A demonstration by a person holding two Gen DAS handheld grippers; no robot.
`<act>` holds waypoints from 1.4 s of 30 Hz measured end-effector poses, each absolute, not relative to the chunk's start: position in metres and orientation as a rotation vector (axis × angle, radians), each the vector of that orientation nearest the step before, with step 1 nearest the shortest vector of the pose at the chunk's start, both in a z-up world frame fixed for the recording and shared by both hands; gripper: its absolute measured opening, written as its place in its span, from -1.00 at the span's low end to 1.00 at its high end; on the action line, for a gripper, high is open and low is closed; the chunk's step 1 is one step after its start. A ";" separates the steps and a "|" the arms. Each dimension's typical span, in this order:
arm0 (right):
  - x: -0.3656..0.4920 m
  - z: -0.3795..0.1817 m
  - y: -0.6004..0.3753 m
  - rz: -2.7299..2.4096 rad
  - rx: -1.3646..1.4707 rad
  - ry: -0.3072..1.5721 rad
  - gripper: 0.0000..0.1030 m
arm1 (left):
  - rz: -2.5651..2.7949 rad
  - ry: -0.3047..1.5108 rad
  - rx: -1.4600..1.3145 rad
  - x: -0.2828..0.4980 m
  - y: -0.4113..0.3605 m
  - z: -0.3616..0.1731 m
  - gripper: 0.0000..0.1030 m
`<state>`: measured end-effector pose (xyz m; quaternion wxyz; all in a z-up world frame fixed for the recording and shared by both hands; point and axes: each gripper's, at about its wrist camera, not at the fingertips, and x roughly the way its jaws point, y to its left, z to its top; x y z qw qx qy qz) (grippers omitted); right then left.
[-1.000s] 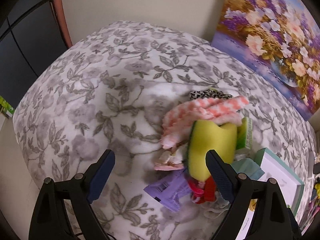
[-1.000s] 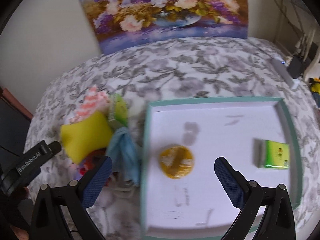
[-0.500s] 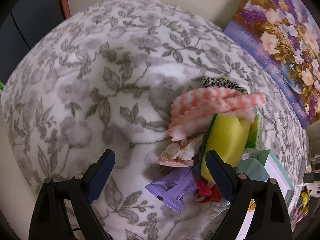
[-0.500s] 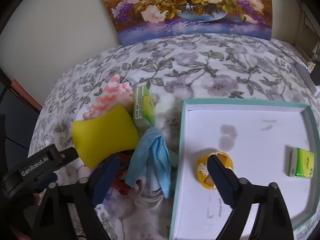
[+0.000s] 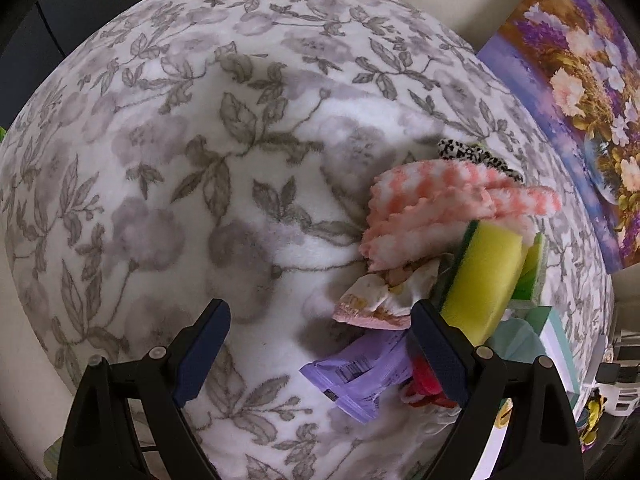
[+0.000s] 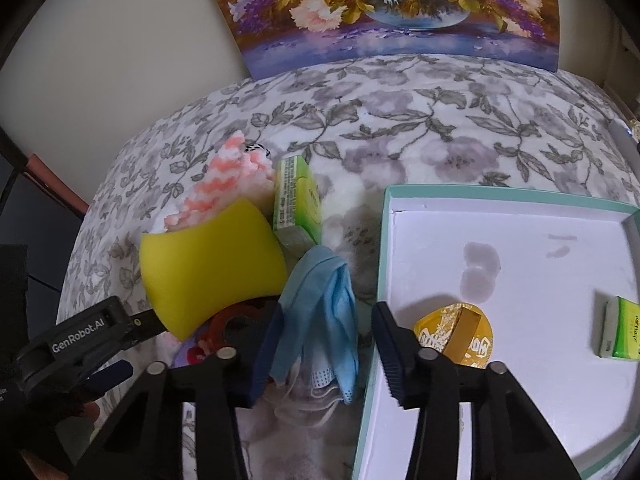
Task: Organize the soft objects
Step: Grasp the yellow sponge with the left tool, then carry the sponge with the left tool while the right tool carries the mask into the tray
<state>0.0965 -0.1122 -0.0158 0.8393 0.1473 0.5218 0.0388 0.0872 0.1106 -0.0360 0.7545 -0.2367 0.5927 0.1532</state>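
Note:
A pile of soft things lies on the floral blanket (image 5: 200,160): a yellow sponge (image 6: 212,264) (image 5: 486,280), a pink-and-white cloth (image 5: 432,208) (image 6: 224,184), a blue face mask (image 6: 324,308), a green tissue pack (image 6: 298,200) and a purple packet (image 5: 360,372). My left gripper (image 5: 320,348) is open, its right finger against the pile's left side. My right gripper (image 6: 324,352) is partly closed around the blue face mask, with the jaws not touching each other. A teal-rimmed white tray (image 6: 386,240) holds a gold disc (image 6: 456,332) and a green pack (image 6: 624,332).
A flower painting (image 6: 392,4) leans on the wall behind the blanket. A red item (image 6: 232,320) sits under the sponge. A black-and-white patterned item (image 5: 472,156) lies behind the pink cloth. The blanket left of the pile is bare.
My right gripper moved left from over the tray to the blue mask and narrowed around it. My left gripper shifted slightly; the pile sits further right in its view.

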 end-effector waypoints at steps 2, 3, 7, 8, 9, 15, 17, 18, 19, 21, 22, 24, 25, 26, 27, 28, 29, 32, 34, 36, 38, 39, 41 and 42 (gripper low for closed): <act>0.097 -0.016 -0.113 0.084 0.314 1.101 -0.10 | 0.318 1.280 -0.536 0.087 0.111 -0.031 0.79; 0.097 -0.016 -0.113 0.085 0.315 1.100 -0.18 | 0.314 1.269 -0.543 0.088 0.112 -0.028 0.79; 0.100 -0.018 -0.113 0.092 0.330 1.104 -0.30 | 0.289 1.245 -0.552 0.092 0.109 -0.019 0.79; 0.100 -0.019 -0.113 0.094 0.333 1.106 -0.36 | 0.273 1.245 -0.556 0.094 0.108 -0.017 0.79; 0.101 -0.020 -0.113 0.098 0.333 1.108 -0.44 | 0.259 1.238 -0.564 0.094 0.107 -0.014 0.79; 0.104 -0.022 -0.113 0.094 0.342 1.111 -0.72 | 0.200 1.204 -0.598 0.097 0.102 -0.005 0.79; 0.104 -0.023 -0.113 0.094 0.342 1.114 -0.75 | 0.188 1.197 -0.624 0.096 0.103 -0.003 0.78; 0.104 -0.023 -0.113 0.094 0.342 1.114 -0.77 | 0.188 1.191 -0.629 0.096 0.103 -0.002 0.78; 0.104 -0.023 -0.113 0.093 0.341 1.114 -0.78 | 0.185 1.183 -0.632 0.095 0.104 0.000 0.78; 0.104 -0.022 -0.113 0.093 0.341 1.115 -0.78 | 0.180 1.178 -0.638 0.094 0.103 0.002 0.78; 0.104 -0.022 -0.113 0.093 0.341 1.115 -0.78 | 0.178 1.173 -0.644 0.094 0.104 0.003 0.78; 0.103 -0.022 -0.114 0.089 0.337 1.115 -0.78 | 0.169 1.170 -0.644 0.094 0.103 0.004 0.78; 0.103 -0.022 -0.115 0.087 0.336 1.115 -0.78 | 0.165 1.170 -0.642 0.094 0.103 0.003 0.78; 0.103 -0.022 -0.116 0.086 0.337 1.115 -0.78 | 0.156 1.172 -0.642 0.095 0.101 0.002 0.78; 0.102 -0.021 -0.117 0.084 0.338 1.116 -0.78 | 0.148 1.172 -0.645 0.095 0.100 0.001 0.76; 0.101 -0.020 -0.118 0.083 0.337 1.116 -0.78 | 0.140 1.173 -0.647 0.096 0.099 0.000 0.72; 0.101 -0.020 -0.118 0.083 0.335 1.115 -0.78 | 0.129 1.177 -0.645 0.098 0.096 -0.003 0.59; 0.099 -0.017 -0.120 0.083 0.330 1.112 -0.78 | 0.112 1.191 -0.637 0.100 0.092 -0.010 0.35; 0.098 -0.016 -0.120 0.084 0.326 1.110 -0.78 | 0.095 1.186 -0.644 0.100 0.090 -0.013 0.13; 0.097 -0.015 -0.121 0.085 0.322 1.111 -0.78 | 0.075 1.173 -0.648 0.100 0.088 -0.013 -0.28; 0.096 -0.015 -0.122 0.084 0.316 1.113 -0.78 | 0.061 1.155 -0.638 0.100 0.085 -0.010 -0.46; 0.095 -0.015 -0.122 0.083 0.315 1.113 -0.78 | 0.061 1.147 -0.628 0.100 0.084 -0.008 -0.49; 0.095 -0.015 -0.123 0.083 0.317 1.115 -0.78 | 0.058 1.132 -0.612 0.100 0.083 -0.004 -0.54; 0.095 -0.015 -0.123 0.084 0.318 1.116 -0.78 | 0.055 1.129 -0.614 0.100 0.083 -0.004 -0.56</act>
